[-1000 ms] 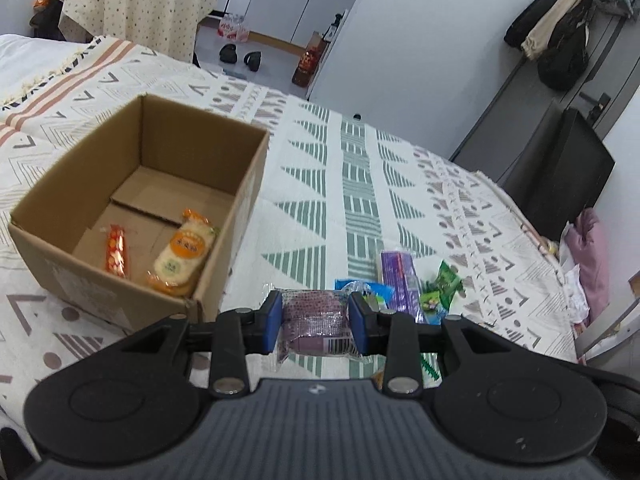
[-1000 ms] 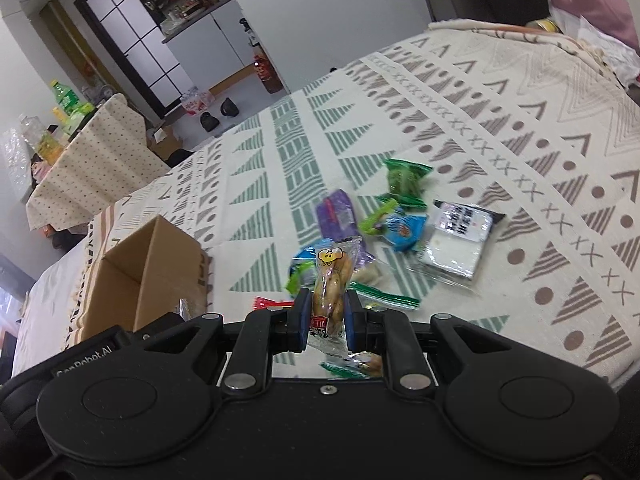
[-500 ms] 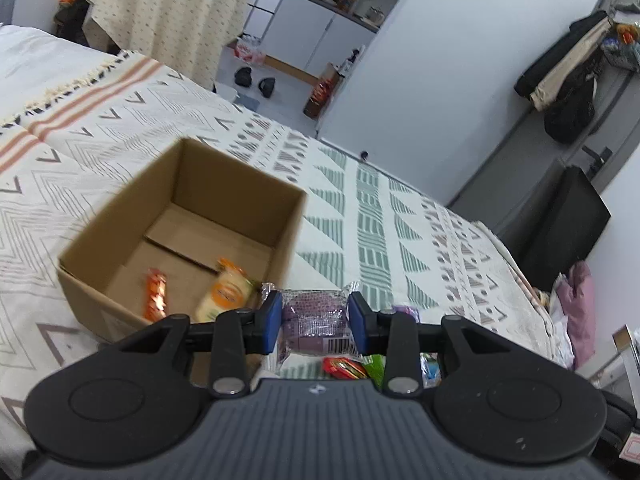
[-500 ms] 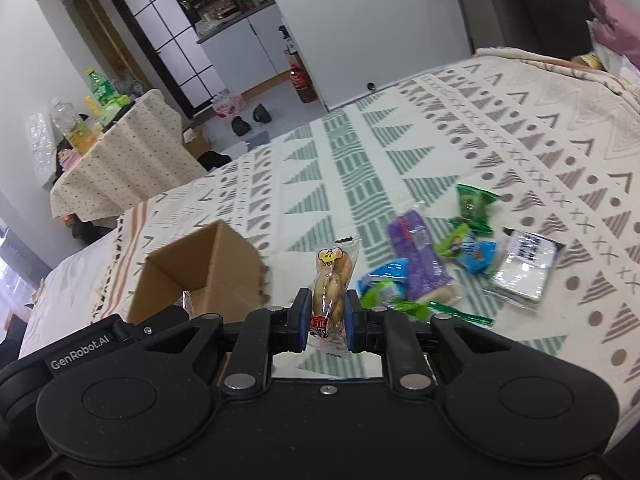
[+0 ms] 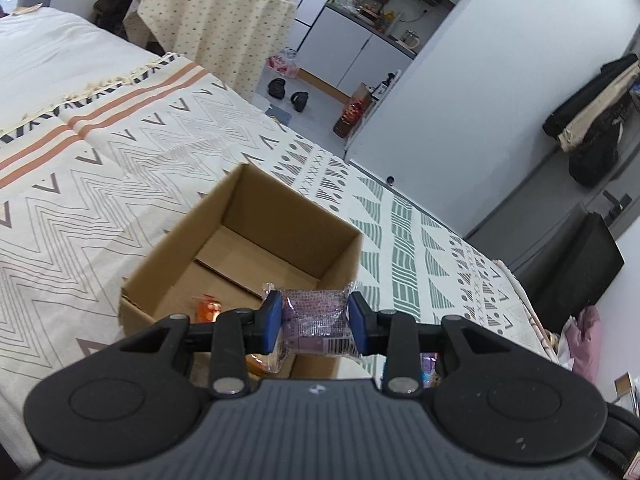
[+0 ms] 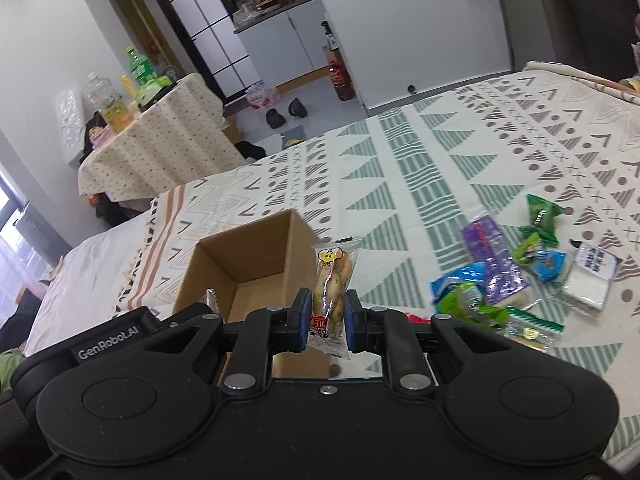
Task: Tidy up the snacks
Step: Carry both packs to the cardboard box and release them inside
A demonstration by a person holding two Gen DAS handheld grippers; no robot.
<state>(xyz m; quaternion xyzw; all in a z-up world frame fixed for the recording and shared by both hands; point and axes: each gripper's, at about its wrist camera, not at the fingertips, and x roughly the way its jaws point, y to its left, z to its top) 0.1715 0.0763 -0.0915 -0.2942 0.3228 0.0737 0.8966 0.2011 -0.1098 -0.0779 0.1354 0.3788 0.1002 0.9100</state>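
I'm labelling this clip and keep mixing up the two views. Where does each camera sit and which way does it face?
Left wrist: on the left gripper, looking forward and down into the cardboard box; its jaws hold a purple snack packet.
Right wrist: on the right gripper, facing across the bed; jaws hold a peanut packet, loose snacks at right.
Shared: the box, patterned bedspread, kitchen doorway.

Patterned bedspread [image 6: 440, 168] carrying the lot.
An open cardboard box [image 6: 256, 256] sits on the cloth; well to its right lies a loose heap of snack packets [image 6: 516, 276], green, purple, blue and white.
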